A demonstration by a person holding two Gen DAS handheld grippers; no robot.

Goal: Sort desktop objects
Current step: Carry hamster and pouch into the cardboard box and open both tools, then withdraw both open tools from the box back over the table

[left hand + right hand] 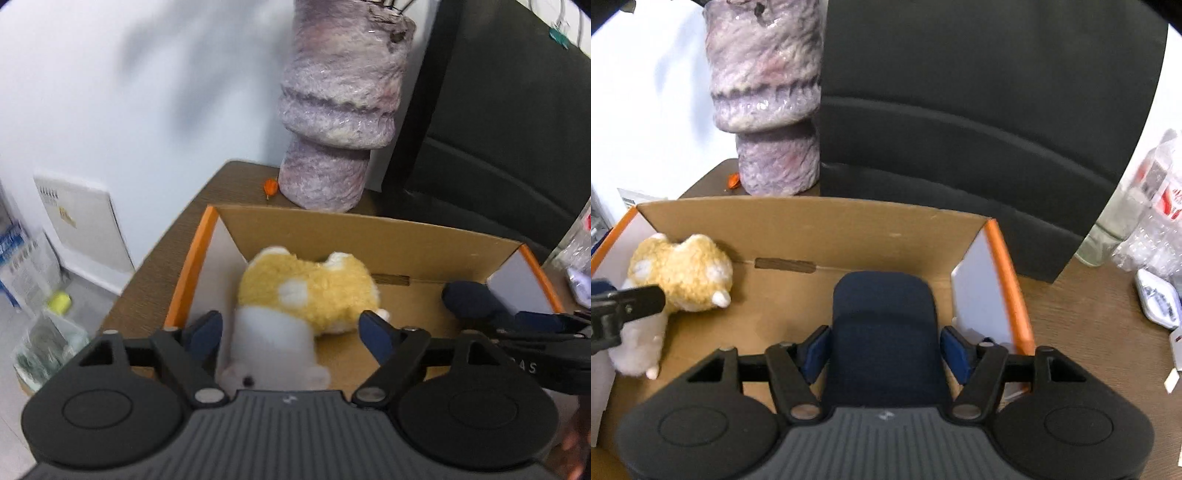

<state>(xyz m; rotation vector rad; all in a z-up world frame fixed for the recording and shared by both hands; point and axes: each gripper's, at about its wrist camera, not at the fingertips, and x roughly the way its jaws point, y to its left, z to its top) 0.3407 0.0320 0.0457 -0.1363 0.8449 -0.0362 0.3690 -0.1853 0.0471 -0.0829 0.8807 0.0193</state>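
Plush toy is down in the box with the left gripper spread wide around it, not pinching, while the right gripper clamps a dark blue case above the box, not yet dropped.

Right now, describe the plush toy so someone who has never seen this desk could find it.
Find the open cardboard box with orange edges on the brown desk. At its left end lies the plush toy, between the left gripper's open jaws. It alone is fluffy, yellow and white; the neighbouring dark blue case is smooth.
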